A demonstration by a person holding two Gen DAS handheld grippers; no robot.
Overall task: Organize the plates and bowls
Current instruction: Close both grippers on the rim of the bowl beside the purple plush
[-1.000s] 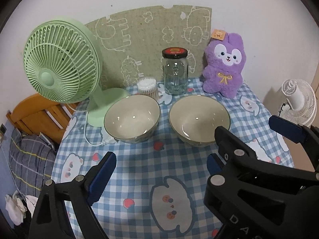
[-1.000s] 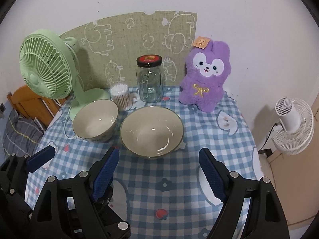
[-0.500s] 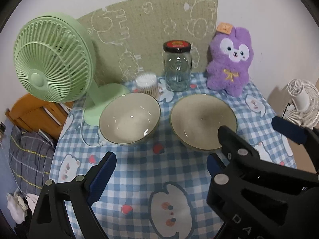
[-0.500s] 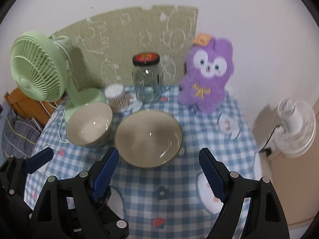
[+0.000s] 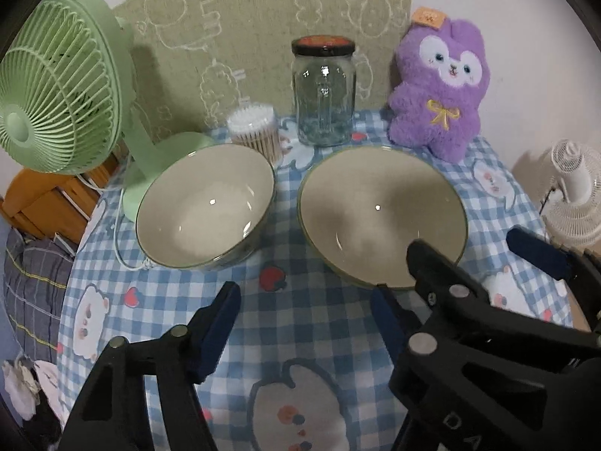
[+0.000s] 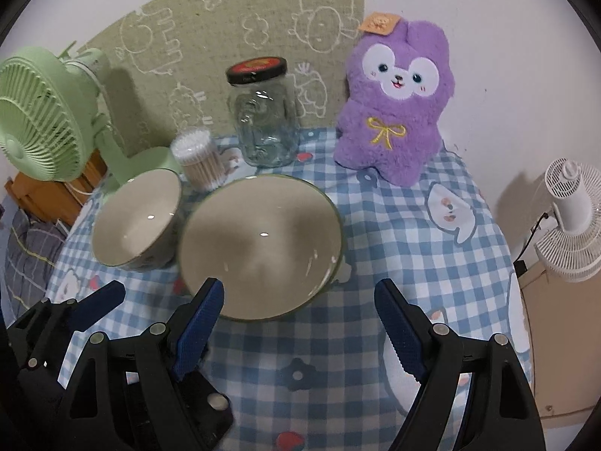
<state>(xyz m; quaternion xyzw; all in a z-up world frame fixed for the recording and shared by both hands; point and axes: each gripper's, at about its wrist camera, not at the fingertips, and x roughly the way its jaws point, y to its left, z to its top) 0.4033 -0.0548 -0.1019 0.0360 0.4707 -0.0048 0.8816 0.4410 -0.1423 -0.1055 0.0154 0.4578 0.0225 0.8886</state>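
Two cream bowls with green rims stand side by side on the blue checked tablecloth (image 5: 311,338): a smaller bowl (image 5: 204,205) (image 6: 135,218) on the left and a wider bowl (image 5: 381,216) (image 6: 259,244) on the right. My left gripper (image 5: 306,319) hovers over the cloth just in front of the gap between the bowls. Its jaws are closing, with nothing between them. My right gripper (image 6: 300,300) is open and empty. Its left pad overlaps the wider bowl's near rim in both views; I cannot tell whether it touches.
Behind the bowls stand a green desk fan (image 5: 56,86), a cup of cotton swabs (image 5: 257,131), a glass jar (image 5: 323,94) with a black lid and a purple plush toy (image 5: 443,86). A white fan (image 6: 571,210) stands beyond the table's right edge.
Both grippers have come down and forward, so the bowls look larger and closer. The left gripper's fingers now stand closer together than before.
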